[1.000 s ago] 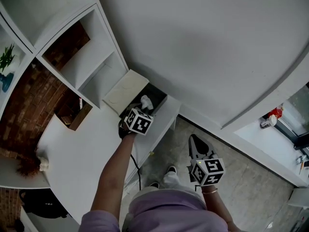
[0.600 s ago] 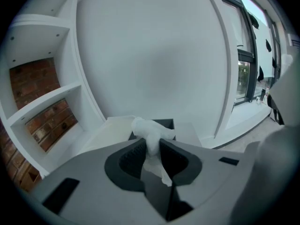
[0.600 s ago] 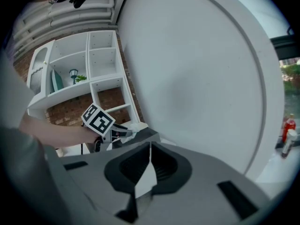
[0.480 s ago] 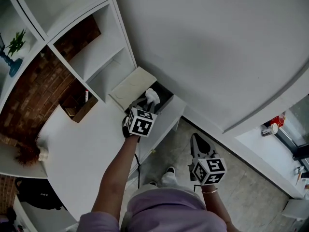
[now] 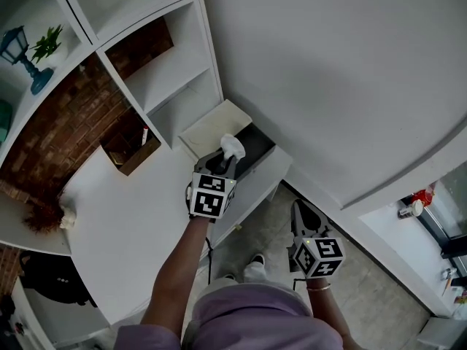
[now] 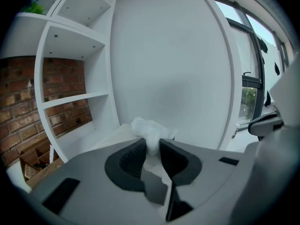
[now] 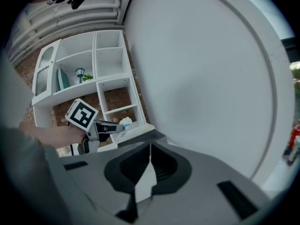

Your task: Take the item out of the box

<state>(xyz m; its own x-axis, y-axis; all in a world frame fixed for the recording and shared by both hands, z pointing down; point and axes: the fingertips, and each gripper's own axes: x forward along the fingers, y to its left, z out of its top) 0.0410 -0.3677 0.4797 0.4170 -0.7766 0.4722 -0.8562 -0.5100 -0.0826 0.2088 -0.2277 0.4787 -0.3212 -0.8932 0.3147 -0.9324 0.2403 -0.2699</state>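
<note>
The left forearm reaches out bare over the white desk (image 5: pixel 124 232), its left gripper (image 5: pixel 228 159) tilted slightly down and pinching a white crumpled wad (image 5: pixel 233 146) between its jaws. The wad hangs just above the dark open box (image 5: pixel 259 143) at the desk's far right corner, seemingly clear of the rim, though the jaws hide its lower end. The box's pale lid (image 5: pixel 215 126) lies open beside it. The right gripper (image 5: pixel 299 208) is held low over the grey floor (image 5: pixel 365 283), off the desk's right edge, its jaws pressed together on nothing. A white shelf unit (image 5: pixel 168 71) with a brick back stands along the far edge, next to a white wall (image 5: pixel 328 71).
</note>
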